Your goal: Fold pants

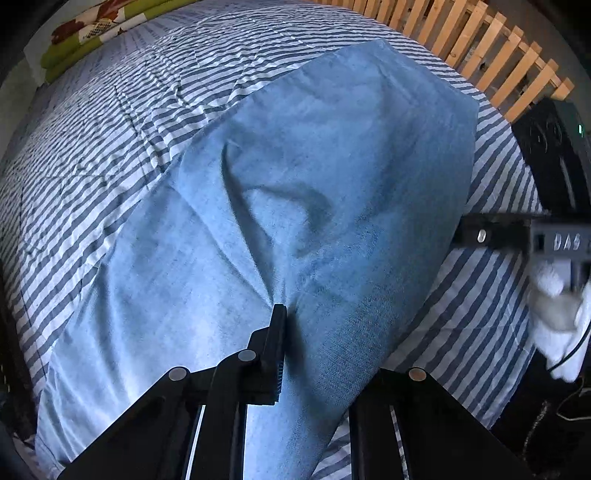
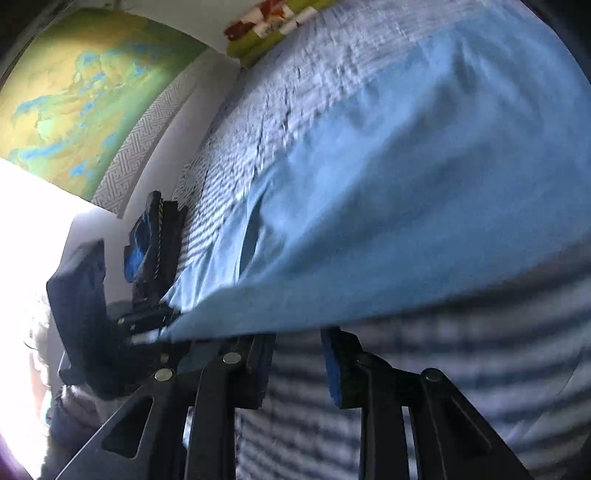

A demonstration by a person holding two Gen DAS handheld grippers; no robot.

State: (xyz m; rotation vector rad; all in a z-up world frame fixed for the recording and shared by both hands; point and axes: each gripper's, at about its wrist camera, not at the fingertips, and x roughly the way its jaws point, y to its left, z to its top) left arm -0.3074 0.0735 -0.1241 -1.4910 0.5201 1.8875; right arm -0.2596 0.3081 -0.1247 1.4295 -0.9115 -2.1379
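Soft blue denim pants [image 1: 295, 206] on a striped quilt [image 1: 110, 129].
Left gripper [image 1: 286, 332] pinches a denim fold; right gripper [image 2: 297, 365] stands parted, empty.

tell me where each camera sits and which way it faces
Left wrist: on the left gripper, looking steeply down its fingers at blue pants on a striped bedspread; the gripper is shut on a pinch of the pants. At the right edge, the right gripper and a white-gloved hand.
Right wrist: on the right gripper, low at the bed edge, looking across the pants toward a wall map; the left gripper shows at left.
Shared: pants, bedspread, a green pillow.
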